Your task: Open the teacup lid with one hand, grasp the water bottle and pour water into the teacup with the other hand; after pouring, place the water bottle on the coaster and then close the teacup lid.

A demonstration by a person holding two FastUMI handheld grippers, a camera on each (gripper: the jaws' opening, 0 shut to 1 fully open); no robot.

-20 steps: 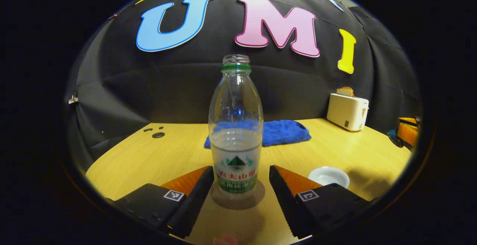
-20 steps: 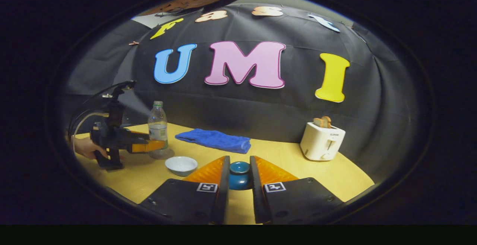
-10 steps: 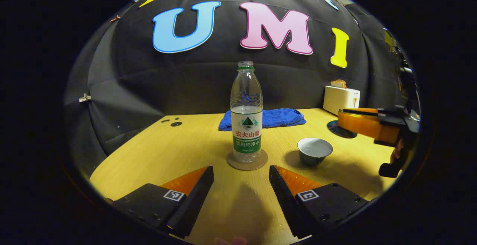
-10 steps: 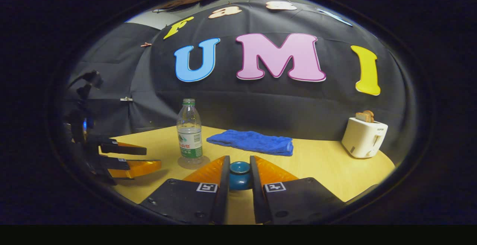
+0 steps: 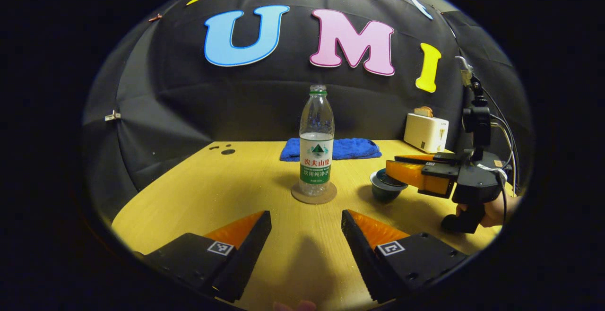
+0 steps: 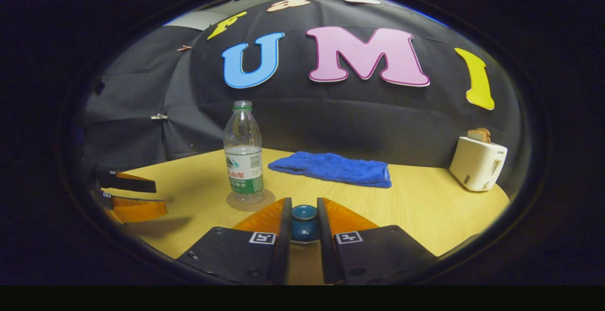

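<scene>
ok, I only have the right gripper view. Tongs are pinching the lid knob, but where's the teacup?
Observer: In the left gripper view, the teacup sits directly under the right tongs, to the right of the water bottle.
Operator: Lid seated?
Observer: The lid is at the cup's rim. I cannot tell if it is fully down.
Operator: Left tongs holding anything?
Observer: No. The left tongs are open with nothing between them, well short of the bottle's coaster.
</scene>
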